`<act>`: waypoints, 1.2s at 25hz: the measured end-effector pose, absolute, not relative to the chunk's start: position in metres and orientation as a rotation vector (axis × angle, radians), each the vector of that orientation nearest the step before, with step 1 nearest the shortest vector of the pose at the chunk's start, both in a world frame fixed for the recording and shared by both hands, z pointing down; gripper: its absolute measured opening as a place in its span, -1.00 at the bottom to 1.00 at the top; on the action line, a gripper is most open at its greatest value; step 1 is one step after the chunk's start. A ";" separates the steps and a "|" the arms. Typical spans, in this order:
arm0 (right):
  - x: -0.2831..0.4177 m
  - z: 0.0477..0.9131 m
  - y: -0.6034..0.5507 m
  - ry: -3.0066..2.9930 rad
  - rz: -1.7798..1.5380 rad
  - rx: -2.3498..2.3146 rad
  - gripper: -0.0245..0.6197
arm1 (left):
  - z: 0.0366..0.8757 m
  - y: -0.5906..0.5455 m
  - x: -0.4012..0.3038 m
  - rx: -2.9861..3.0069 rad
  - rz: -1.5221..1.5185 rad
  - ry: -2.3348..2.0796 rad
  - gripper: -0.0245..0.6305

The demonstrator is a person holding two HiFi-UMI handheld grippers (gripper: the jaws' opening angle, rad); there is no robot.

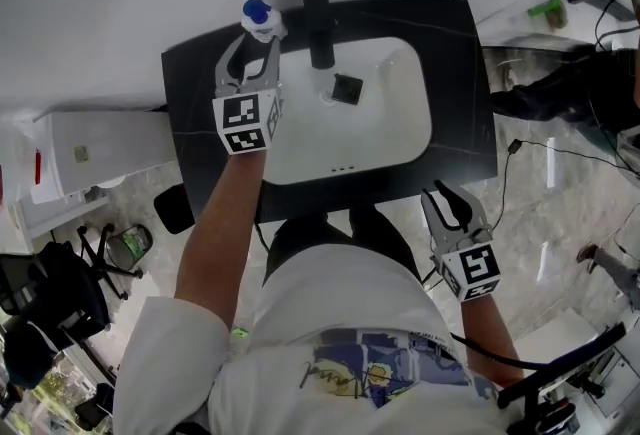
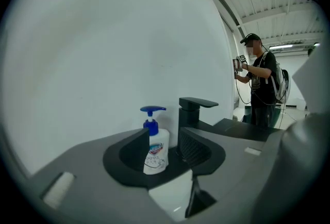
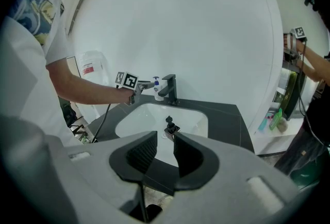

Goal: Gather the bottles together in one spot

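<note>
A white pump bottle with a blue pump top (image 1: 258, 18) stands upright on the black counter (image 1: 195, 73), at the back left of the sink beside the faucet. My left gripper (image 1: 256, 49) points at it, close in front. In the left gripper view the bottle (image 2: 156, 150) shows in the gap between the spread jaws, the left jaw covering its edge, and the pads do not press on it. My right gripper (image 1: 447, 198) hangs open in front of the counter's near right edge with nothing between its fingers (image 3: 186, 152). The right gripper view shows the bottle (image 3: 156, 89) small and far off.
A black faucet (image 1: 317, 18) rises right of the bottle. The white basin (image 1: 390, 123) holds a dark drain plug (image 1: 346, 89). Green and blue bottles (image 3: 274, 121) sit on a shelf at the right. A white bin (image 1: 90, 153) stands left. Another person (image 2: 260, 84) is behind.
</note>
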State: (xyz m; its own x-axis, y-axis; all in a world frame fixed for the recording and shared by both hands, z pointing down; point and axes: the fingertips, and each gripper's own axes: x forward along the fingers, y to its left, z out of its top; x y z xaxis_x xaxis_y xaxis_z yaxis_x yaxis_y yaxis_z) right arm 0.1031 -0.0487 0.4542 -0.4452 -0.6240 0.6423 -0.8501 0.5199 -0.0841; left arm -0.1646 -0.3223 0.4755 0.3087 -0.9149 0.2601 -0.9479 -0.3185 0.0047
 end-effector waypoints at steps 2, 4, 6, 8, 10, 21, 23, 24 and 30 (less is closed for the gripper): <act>0.102 0.455 -0.047 -2.217 0.543 1.179 -0.62 | 0.485 -0.303 -0.159 2.401 0.330 -1.706 -0.34; 0.100 0.454 -0.047 -2.229 0.531 1.169 -0.62 | 0.499 -0.281 -0.152 2.381 0.346 -1.671 -0.34; 0.098 0.453 -0.048 -2.246 0.518 1.160 -0.62 | 0.513 -0.262 -0.141 2.361 0.361 -1.630 -0.34; 0.107 0.455 -0.050 -2.247 0.525 1.135 -0.62 | 0.525 -0.253 -0.120 2.345 0.375 -1.593 -0.33; 0.122 0.458 -0.053 -2.241 0.538 1.108 -0.62 | 0.536 -0.250 -0.093 2.333 0.391 -1.563 -0.33; 0.165 0.457 -0.063 -2.208 0.490 1.020 -0.62 | 0.604 -0.248 -0.023 2.149 0.431 -1.508 -0.14; 0.177 0.460 -0.063 -2.206 0.490 1.021 -0.62 | 0.615 -0.252 -0.019 2.115 0.448 -1.523 -0.12; 0.182 0.462 -0.063 -2.205 0.494 1.018 -0.62 | 0.620 -0.253 -0.018 2.101 0.455 -1.535 -0.12; 0.202 0.463 -0.071 -2.199 0.464 1.001 -0.62 | 0.645 -0.261 -0.015 2.016 0.475 -1.579 -0.21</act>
